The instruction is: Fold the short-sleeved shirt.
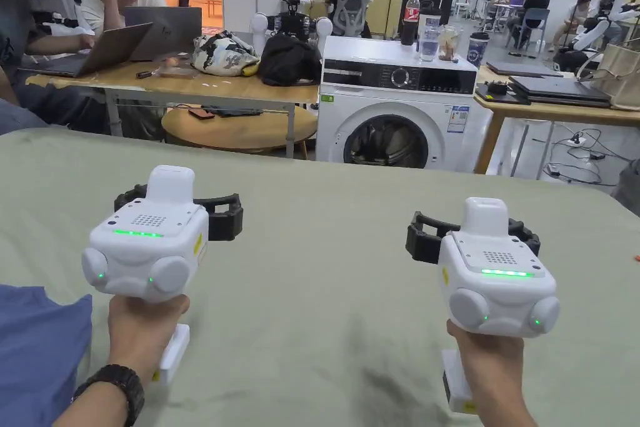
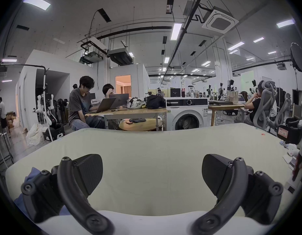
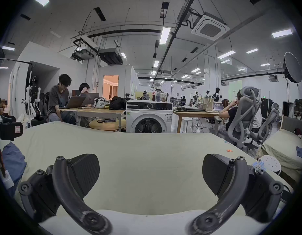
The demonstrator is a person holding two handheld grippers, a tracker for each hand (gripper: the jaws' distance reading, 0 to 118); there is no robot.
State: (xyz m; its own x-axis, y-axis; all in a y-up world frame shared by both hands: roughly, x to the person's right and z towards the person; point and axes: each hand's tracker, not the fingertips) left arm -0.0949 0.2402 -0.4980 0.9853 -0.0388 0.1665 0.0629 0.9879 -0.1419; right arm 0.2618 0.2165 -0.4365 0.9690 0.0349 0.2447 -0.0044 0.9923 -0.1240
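A blue garment [image 1: 37, 347] lies bunched at the near left corner of the green-covered table [image 1: 325, 209]; its shape is hidden, so I cannot tell if it is the short-sleeved shirt. The same blue cloth [image 2: 32, 176] peeks out behind the left jaw in the left gripper view, and the blue cloth [image 3: 12, 159] sits far left in the right gripper view. My left gripper [image 1: 178, 206] hovers just right of the cloth, open and empty [image 2: 152, 172]. My right gripper [image 1: 478, 231] is held over the bare sheet, jaws wide apart, holding nothing [image 3: 150, 172].
Beyond the table's far edge stand a white washing machine [image 1: 397, 112] and wooden desks [image 1: 187, 87] where people sit at laptops. To the right are office chairs [image 3: 248, 113], a white stool [image 3: 269, 164] and another covered table [image 3: 282, 147].
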